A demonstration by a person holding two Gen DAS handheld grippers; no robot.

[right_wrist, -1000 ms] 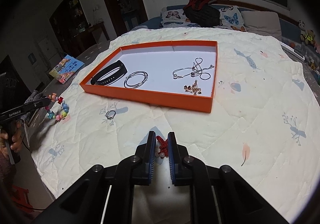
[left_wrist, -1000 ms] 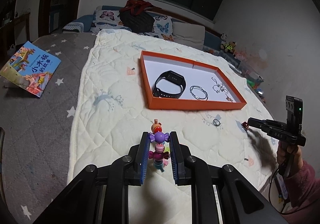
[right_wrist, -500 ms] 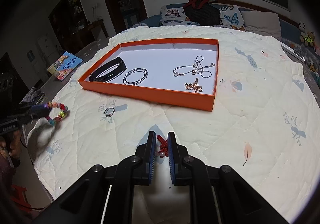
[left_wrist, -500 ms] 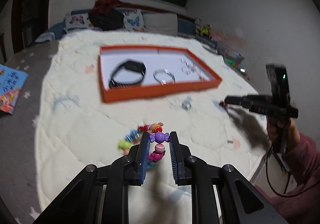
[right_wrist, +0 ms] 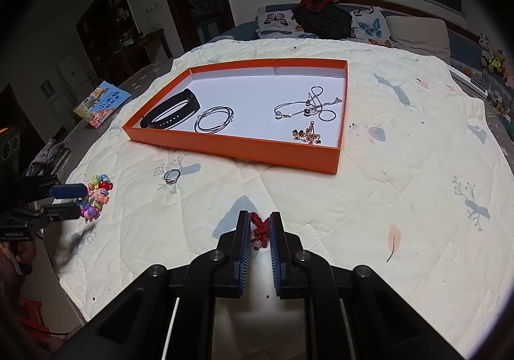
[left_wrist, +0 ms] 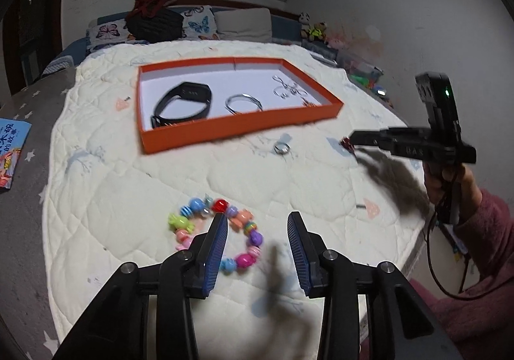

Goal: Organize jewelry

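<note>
Since a second ago the bead bracelet (left_wrist: 216,233) has left the left gripper (left_wrist: 257,244), whose jaws have just been opening: they stand moderately apart with nothing pressed between them, and the bracelet lies flat as a ring on the quilt (left_wrist: 128,193), partly under the left finger (left_wrist: 213,247). Its beads are candy-shaped, in blue, red, green, pink and purple. The right gripper (right_wrist: 259,233) has not moved and is nearly closed, pinching a red knotted cord (right_wrist: 258,228) with a pale bead at its lower end. A silver ring (right_wrist: 172,175) lies on the quilt just in front of the orange tray (right_wrist: 231,148). Inside the tray are a black band (right_wrist: 172,112), wire bangles (right_wrist: 213,119), a silver chain (right_wrist: 308,106) and a gold piece (right_wrist: 306,135), all apart.
</note>
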